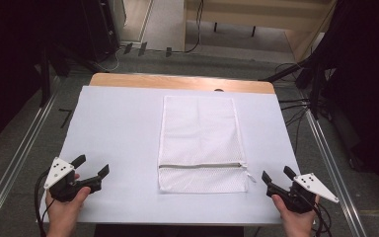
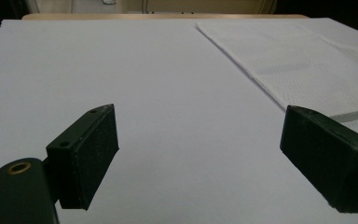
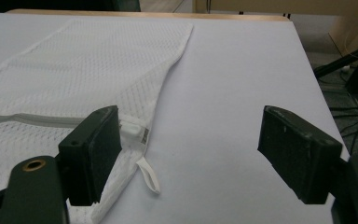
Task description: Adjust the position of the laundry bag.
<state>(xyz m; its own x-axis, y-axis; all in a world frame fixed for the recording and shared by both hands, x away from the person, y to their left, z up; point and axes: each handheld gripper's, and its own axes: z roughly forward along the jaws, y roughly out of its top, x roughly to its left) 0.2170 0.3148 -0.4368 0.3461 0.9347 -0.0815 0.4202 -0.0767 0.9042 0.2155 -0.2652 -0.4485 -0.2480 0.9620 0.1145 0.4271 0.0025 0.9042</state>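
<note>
**Mesh bag flat at centre, both grippers empty**

A white mesh bag (image 1: 198, 143) lies flat in the middle of the surface (image 1: 118, 128), its zipper (image 1: 200, 166) near the lower edge. The left gripper (image 1: 93, 167) at lower left and the right gripper (image 1: 277, 176) at lower right both have jaws wide apart, holding nothing.

Two black two-jaw grippers, the left gripper (image 1: 91, 167) and the right gripper (image 1: 278, 174), are each topped by a white three-cornered plate with dark holes, black cables trailing at 6 o'clock.
</note>
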